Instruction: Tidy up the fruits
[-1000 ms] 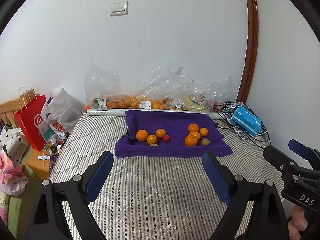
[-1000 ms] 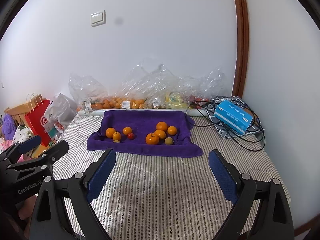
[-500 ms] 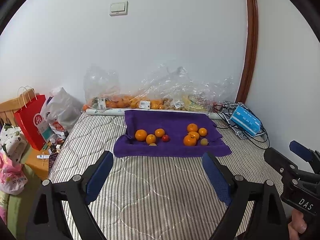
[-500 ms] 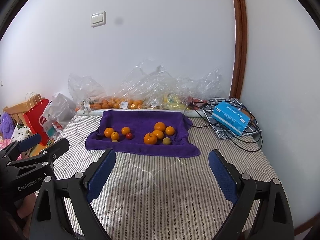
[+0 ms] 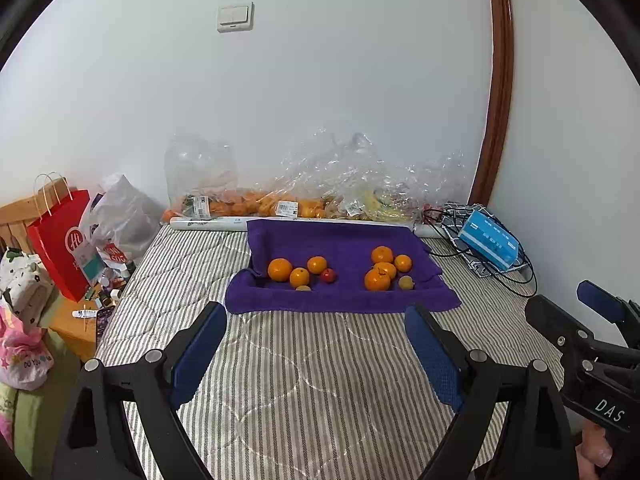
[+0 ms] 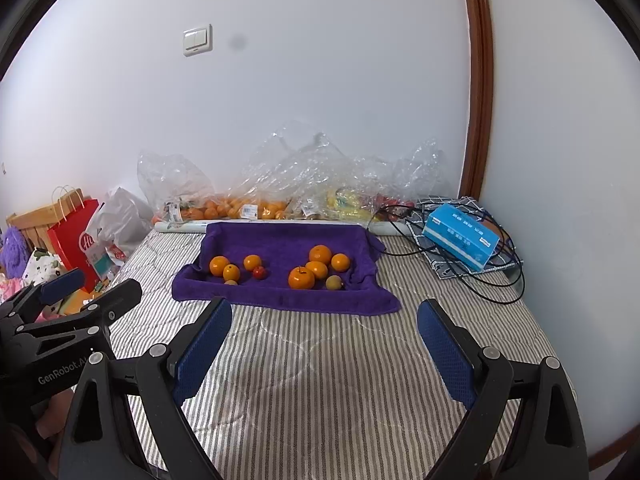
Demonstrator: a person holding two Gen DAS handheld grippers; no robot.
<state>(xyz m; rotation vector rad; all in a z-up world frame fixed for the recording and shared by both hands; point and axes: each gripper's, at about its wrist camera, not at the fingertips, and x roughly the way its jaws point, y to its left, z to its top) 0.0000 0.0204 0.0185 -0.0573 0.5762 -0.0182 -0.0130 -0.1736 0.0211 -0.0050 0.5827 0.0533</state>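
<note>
Above the striped mattress (image 5: 304,364), in the left wrist view, the left gripper (image 5: 316,332) hangs with its jaws spread wide and nothing between them, its blue pads (image 5: 198,354) touching nothing. Ahead at twelve o'clock lies the purple towel (image 5: 340,240), carrying two clusters of fruit: the left cluster of oranges (image 5: 280,269) with a small red fruit (image 5: 328,275) beside it, and the right cluster of oranges (image 5: 376,279) with a small yellowish fruit (image 5: 406,282) at its four o'clock. At three o'clock the right gripper (image 5: 568,304) enters the frame, level with the left, with fingertips of the person's hand (image 5: 596,452) visible under its handle. In the right wrist view, the right gripper (image 6: 324,328) likewise stands wide, holding nothing, poised above the mattress short of the towel (image 6: 280,244). The two fruit clusters (image 6: 320,268) sit on the towel at twelve o'clock. At nine o'clock the left gripper (image 6: 92,284) shows side-on, its fingers apart. Clear plastic bags (image 6: 296,176) of more fruit line the wall behind the towel, and a blue box (image 6: 460,236) rests on cables at two o'clock.
</note>
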